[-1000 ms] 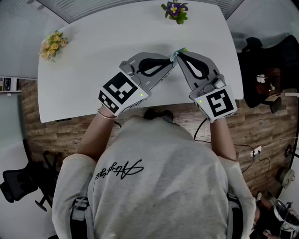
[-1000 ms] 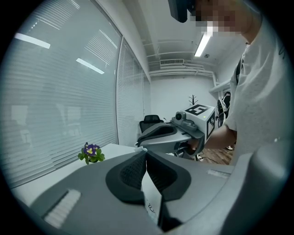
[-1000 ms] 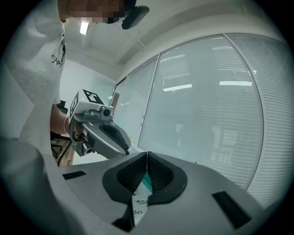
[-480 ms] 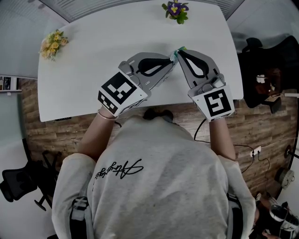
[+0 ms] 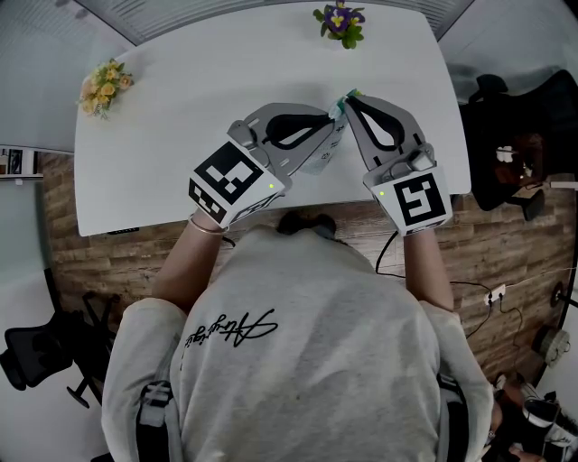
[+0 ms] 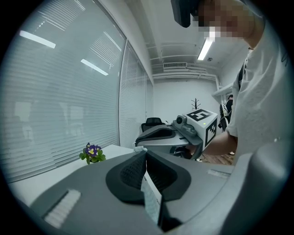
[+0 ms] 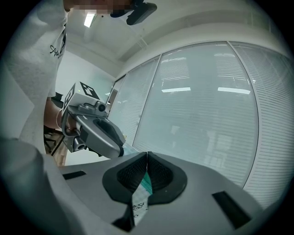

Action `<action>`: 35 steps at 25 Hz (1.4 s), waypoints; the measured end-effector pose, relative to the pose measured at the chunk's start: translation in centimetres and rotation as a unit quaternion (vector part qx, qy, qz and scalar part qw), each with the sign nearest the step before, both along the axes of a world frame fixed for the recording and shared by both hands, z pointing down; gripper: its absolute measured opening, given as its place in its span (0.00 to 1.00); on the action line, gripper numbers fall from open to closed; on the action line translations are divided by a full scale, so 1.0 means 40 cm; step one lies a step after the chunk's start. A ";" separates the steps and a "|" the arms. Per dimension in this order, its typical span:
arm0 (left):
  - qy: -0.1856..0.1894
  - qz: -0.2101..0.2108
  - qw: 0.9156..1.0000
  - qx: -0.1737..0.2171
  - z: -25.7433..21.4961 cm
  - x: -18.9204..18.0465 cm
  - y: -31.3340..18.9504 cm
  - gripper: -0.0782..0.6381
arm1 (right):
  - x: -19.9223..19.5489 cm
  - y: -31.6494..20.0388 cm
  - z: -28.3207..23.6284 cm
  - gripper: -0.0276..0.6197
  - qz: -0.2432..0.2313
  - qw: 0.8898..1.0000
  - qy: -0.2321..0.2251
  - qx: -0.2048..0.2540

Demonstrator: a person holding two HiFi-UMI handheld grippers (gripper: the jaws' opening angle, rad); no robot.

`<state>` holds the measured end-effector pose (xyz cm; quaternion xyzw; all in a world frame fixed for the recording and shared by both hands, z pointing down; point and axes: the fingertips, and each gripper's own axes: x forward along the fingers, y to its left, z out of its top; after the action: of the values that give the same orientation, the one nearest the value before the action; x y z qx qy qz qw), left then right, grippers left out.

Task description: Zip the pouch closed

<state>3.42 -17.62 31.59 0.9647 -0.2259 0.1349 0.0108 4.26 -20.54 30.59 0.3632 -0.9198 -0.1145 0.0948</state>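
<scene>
Above the white desk (image 5: pixel 181 117) in a blind-walled office, we hold the pouch (image 7: pixel 141 190) aloft at our twelve o'clock, the jaws of left gripper (image 6: pixel 146 153) and right gripper (image 7: pixel 147 156) both clamped on its thin edge. Pulled unevenly, the slick film could slip free, leaving the zip open.

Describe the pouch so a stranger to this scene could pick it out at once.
Look at the white table in front of the person, then at the point above it where the left gripper and right gripper meet tip to tip. The pouch is the thin, pale sheet with a teal edge pinched in both; the yellow flowers and purple flowers sit at the table's edges.
</scene>
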 end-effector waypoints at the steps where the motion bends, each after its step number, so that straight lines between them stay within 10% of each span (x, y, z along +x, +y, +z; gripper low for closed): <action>1: 0.001 0.000 1.000 -0.001 0.000 -0.001 0.000 0.11 | 0.000 -0.001 0.000 0.05 0.000 1.000 0.002 0.001; 35: 0.011 -0.009 1.000 -0.011 0.007 -0.007 0.029 0.11 | 0.002 -0.002 0.021 0.05 0.025 0.999 0.042 0.022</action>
<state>3.13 -16.46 31.86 0.9639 -0.2326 0.1270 0.0249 4.35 -20.61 31.43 0.3825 -0.9030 -0.1475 0.1282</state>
